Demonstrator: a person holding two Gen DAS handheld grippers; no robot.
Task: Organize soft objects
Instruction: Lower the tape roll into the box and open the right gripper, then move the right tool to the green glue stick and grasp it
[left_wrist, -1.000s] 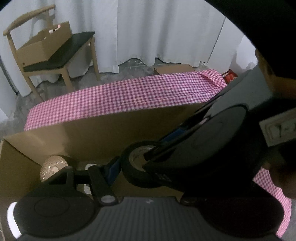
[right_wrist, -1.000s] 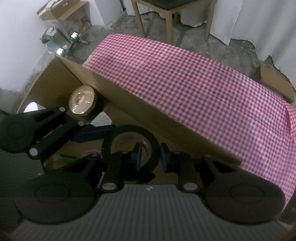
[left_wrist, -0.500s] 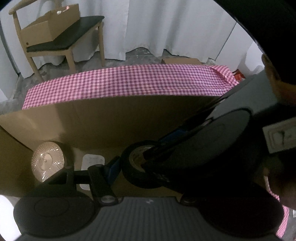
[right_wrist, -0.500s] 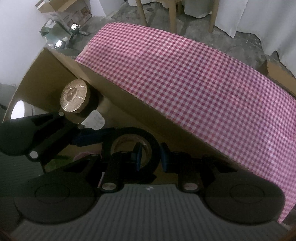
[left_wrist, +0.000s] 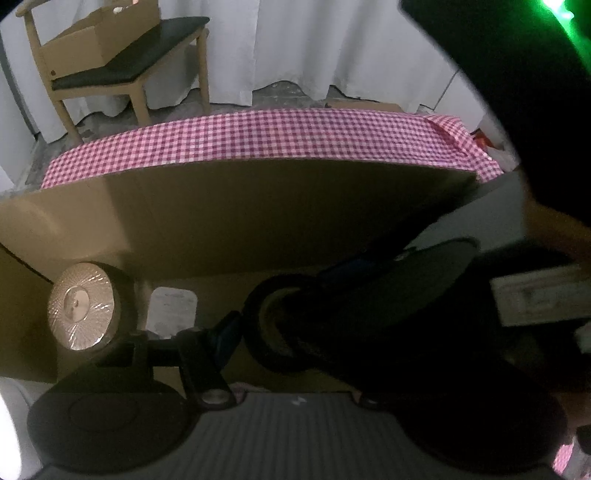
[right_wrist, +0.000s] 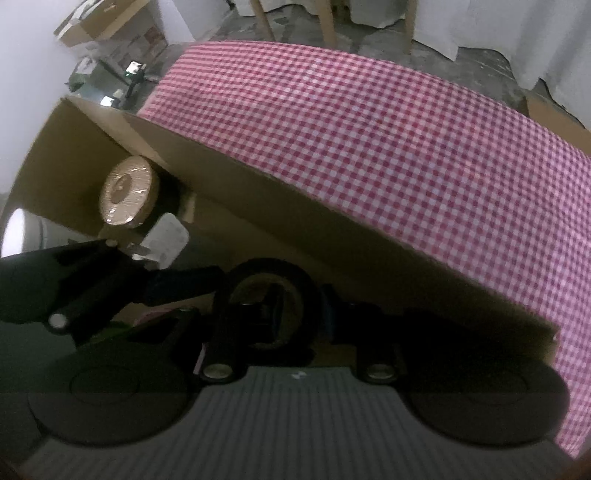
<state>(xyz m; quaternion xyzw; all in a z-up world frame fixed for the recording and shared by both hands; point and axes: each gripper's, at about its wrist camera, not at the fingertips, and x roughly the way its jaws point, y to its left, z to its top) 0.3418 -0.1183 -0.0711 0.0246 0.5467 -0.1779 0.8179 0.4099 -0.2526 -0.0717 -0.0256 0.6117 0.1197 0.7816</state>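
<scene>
A black tape roll (left_wrist: 255, 332) (right_wrist: 266, 266) hangs low inside an open cardboard box (left_wrist: 258, 214) (right_wrist: 295, 229). My left gripper (left_wrist: 280, 321) spans the roll from outside. Its blue finger (left_wrist: 223, 341) (right_wrist: 177, 284) presses the roll's left side, and its other finger is hidden behind the right gripper's black body (left_wrist: 406, 295). My right gripper (right_wrist: 301, 308) pinches the roll's wall, one finger inside the ring and one outside. Its jaws are opening slightly, with the wall still between the pads.
A round beige roll in clear wrap (left_wrist: 83, 306) (right_wrist: 125, 195) and a white packet (left_wrist: 171, 310) (right_wrist: 166, 236) lie in the box's left end. The box stands on a pink checked tablecloth (left_wrist: 258, 136) (right_wrist: 369, 129). Beyond stands a wooden chair (left_wrist: 122, 66) bearing a carton.
Both grippers have sunk deeper into the box with the tape roll between them. The box's far wall and the wrapped beige roll now stand larger in both views.
</scene>
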